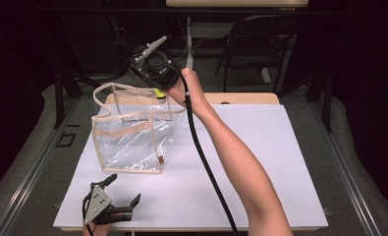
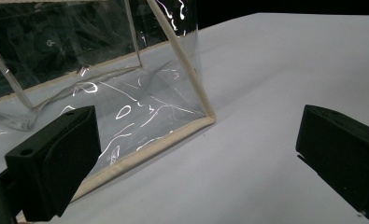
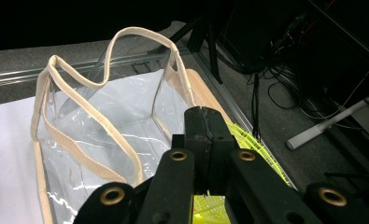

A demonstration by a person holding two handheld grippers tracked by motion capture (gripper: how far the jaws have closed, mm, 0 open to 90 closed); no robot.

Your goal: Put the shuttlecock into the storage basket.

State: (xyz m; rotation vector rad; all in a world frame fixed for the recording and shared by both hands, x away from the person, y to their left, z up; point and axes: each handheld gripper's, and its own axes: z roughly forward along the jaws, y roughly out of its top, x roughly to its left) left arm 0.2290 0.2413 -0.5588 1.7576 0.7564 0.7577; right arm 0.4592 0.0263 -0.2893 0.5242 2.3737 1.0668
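Note:
A clear plastic bag [image 1: 132, 140] with beige trim and handles stands open on the white table cover [image 1: 260, 147], left of centre. My right gripper [image 1: 161, 86] is held up above the bag's far right corner, jaws shut on a yellow mesh item [image 1: 158, 92]. In the right gripper view the shut jaws [image 3: 203, 122] hang over the bag's open mouth [image 3: 102, 121], and the yellow mesh item [image 3: 250, 142] shows beside and under them. My left gripper [image 1: 124, 188] rests open near the table's front left. Its view has the bag's lower corner [image 2: 126, 107] just ahead of the open gripper [image 2: 196, 154].
The right gripper's black cable [image 1: 206, 164] trails across the table cover along the forearm. A wooden table edge [image 1: 240, 98] shows behind the cover. A folding chair [image 1: 260, 39] and cables on the floor stand beyond the table.

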